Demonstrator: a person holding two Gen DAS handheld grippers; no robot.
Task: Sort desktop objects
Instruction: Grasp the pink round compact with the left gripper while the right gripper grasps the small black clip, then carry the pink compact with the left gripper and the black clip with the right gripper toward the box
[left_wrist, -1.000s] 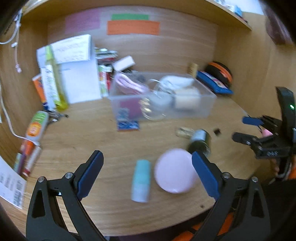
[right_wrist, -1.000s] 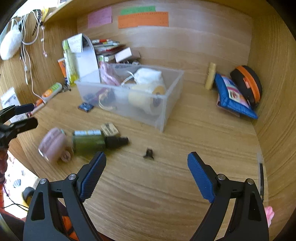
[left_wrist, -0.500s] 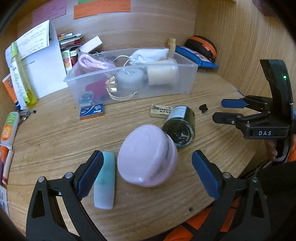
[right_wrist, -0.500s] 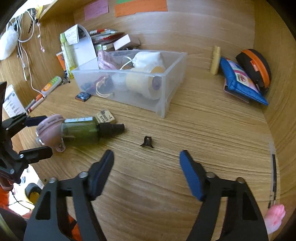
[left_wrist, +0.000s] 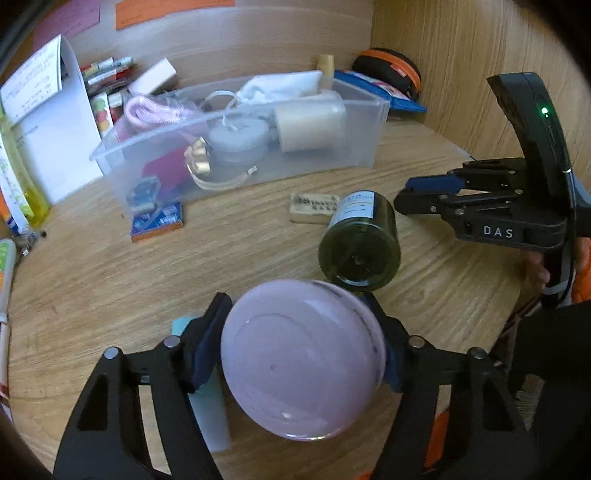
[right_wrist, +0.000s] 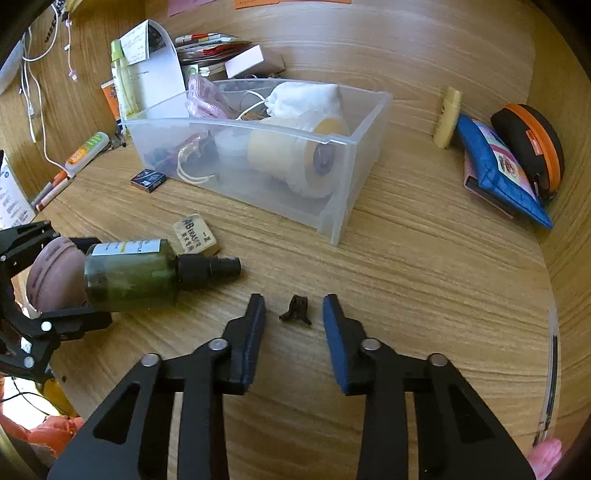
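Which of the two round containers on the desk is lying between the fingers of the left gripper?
The pink round case; the left gripper is closing on its two sides. The dark green spray bottle lies on its side just beyond, outside the fingers.

**Two wrist views, crossed over one desk**

We look through two fisheye cameras, each mounted behind a gripper and tilted steeply down along its fingers at the wooden desk (left_wrist: 92, 280). The left wrist view sits very close, with the pink round case (left_wrist: 303, 373) filling its foreground, and faces the back wall with the right gripper (left_wrist: 424, 192) at its right edge. The right wrist view hangs a little farther off and catches the left gripper (right_wrist: 55, 277) at its left edge. Both share the clear bin (left_wrist: 362, 147), green bottle (right_wrist: 129, 275) and eraser (right_wrist: 195, 234).
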